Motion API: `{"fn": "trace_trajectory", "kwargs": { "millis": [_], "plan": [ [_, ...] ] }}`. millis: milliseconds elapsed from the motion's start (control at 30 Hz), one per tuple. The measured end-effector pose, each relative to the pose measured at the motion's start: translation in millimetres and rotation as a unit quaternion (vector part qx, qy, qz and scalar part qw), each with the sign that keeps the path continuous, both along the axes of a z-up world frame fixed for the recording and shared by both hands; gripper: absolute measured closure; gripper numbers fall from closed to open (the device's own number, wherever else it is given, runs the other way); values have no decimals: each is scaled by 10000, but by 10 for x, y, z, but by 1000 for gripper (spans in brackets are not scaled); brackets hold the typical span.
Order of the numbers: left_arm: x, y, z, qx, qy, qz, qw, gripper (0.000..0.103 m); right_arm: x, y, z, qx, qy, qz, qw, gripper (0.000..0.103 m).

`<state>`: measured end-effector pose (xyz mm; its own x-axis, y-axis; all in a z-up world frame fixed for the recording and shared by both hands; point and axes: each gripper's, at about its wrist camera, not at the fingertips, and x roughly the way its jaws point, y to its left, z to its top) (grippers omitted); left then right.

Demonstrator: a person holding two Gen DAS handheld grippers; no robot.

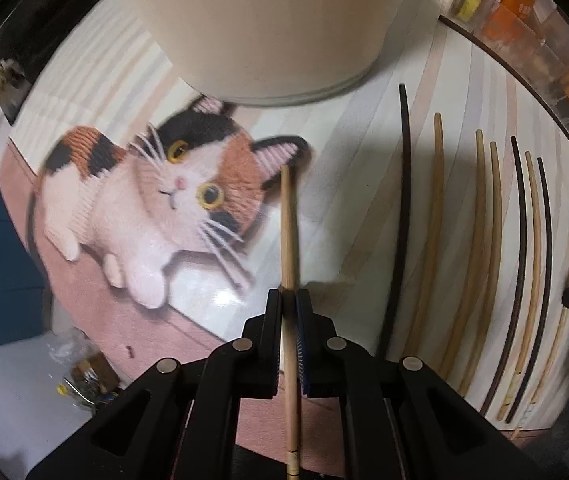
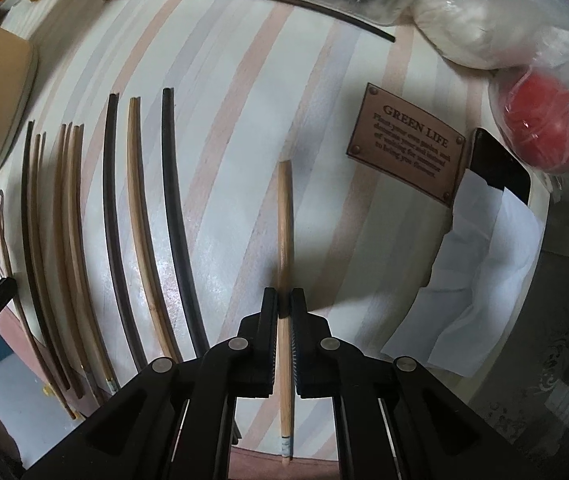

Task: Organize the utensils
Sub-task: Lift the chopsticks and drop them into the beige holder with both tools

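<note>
Two tongs | left tongs (image 1: pixel 288 294) clamp light chopstick (image 1: pixel 287 220) | right tongs (image 2: pixel 284 294) clamp tan chopstick (image 2: pixel 284 216)

You can read "GREEN LIFE" as the heading on the brown leather-look tag (image 2: pixel 406 142) lying on the striped mat (image 2: pixel 244 100) (its smaller lines beneath stay too blurred to make out).

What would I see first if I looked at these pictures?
First, the big calico cat picture on the mat, left of the left gripper, which is pinching a light wooden chopstick. Next, the row of dark and light chopsticks lying side by side, left of the right gripper, which is pinching another chopstick.
</note>
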<state>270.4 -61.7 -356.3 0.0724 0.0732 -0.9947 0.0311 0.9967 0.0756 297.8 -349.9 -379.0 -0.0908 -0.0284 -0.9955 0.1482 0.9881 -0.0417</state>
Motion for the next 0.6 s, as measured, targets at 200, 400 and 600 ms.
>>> {"fn": "trace_trajectory", "kwargs": {
  "millis": [200,400,600],
  "plan": [
    [-83,19,366,-92,-353,-132,9992,99,-196,5,310,210,-556,-158,9981,97],
    [-152,15,717,-205,-766,-138,9968,99,-252,84,827,460,-1126,-165,9924,97],
    [-137,25,931,-299,-1081,-74,9937,99,-215,228,1144,620,-1649,-5,9844,97]
  ]
}}
